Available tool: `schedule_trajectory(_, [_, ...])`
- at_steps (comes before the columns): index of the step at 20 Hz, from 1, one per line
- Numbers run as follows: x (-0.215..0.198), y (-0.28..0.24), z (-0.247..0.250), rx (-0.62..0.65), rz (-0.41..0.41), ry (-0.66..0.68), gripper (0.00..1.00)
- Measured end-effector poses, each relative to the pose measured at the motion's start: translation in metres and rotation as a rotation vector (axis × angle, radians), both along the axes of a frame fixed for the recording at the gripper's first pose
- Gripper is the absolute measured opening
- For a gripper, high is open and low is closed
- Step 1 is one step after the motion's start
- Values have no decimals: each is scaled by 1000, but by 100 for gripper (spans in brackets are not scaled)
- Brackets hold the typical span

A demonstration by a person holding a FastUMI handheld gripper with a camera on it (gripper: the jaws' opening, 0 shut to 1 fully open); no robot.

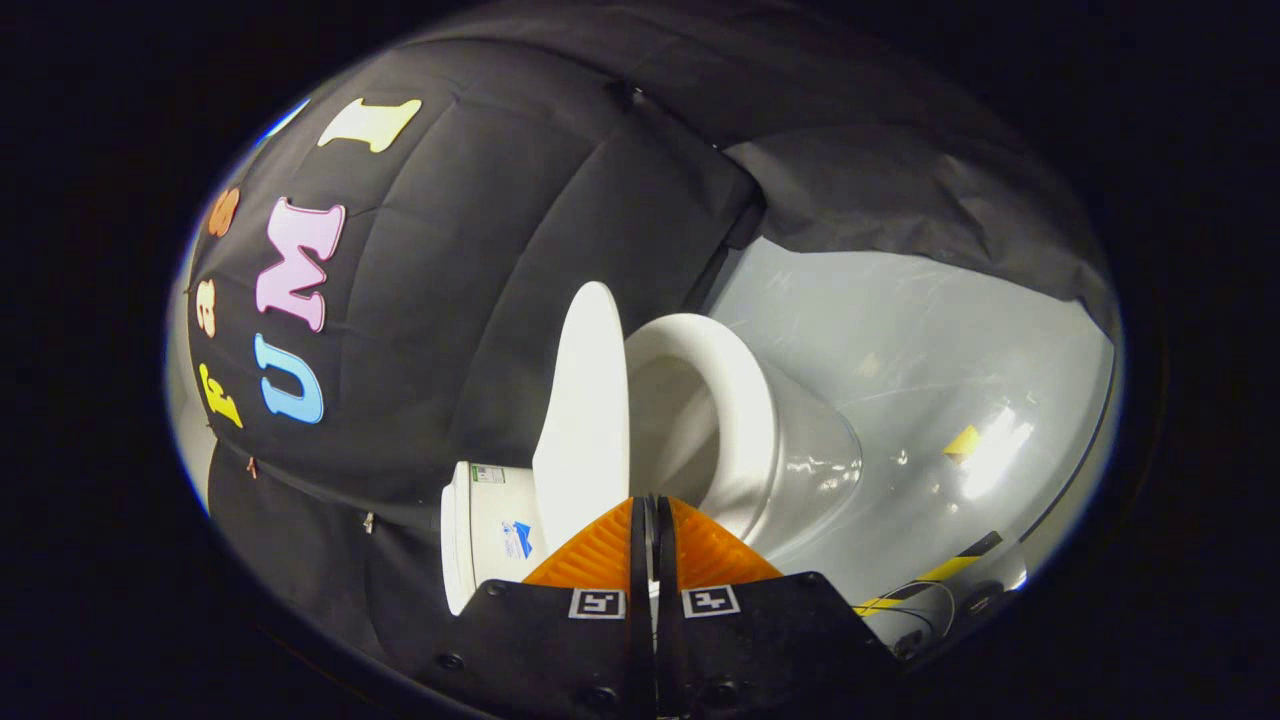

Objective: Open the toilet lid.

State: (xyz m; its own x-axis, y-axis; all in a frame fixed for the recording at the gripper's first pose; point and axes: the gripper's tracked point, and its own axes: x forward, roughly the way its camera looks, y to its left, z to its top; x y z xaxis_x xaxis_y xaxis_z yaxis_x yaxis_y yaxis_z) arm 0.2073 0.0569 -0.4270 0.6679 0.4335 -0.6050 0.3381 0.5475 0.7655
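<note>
1. The toilet lid stands raised off the seat, swung well away from the bowl and turned nearly edge-on to where I stand, so its flat white face looks toward the booth wall.
2. The seat is uncovered, and I can see straight down into the hollow of the bowl between the lid and the seat's far rim.
3. The tool sits just near of the lid's lower end, its two fingers drawn close together with only a thin slit between them. Nothing is pinched there that I can make out; the lid's bottom edge lies just ahead of the fingertips, and whether it touches them I cannot tell.
4. The white tank sits to the left of the fingers, beside the lid's hinge end, against the dark cloth of the wall.
5. To the right, the pale floor shines under the light, with a bit of yellow tape on it and a striped strip nearer in.
6. As I judge it, the main job is done: the lid is open. What may remain is to see that it rests back steadily on its own and to draw the tool clear.
</note>
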Motion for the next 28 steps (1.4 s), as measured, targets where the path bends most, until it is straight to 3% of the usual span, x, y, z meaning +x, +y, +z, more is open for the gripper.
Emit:
schedule_trajectory(9, [-1, 54, 104, -218, 90, -142, 7])
schedule_trajectory(22, [-4, 133, 185, -535, 112, -238, 7])
schedule_trajectory(28, [-5, 170, 210, -615, 129, -276, 7])
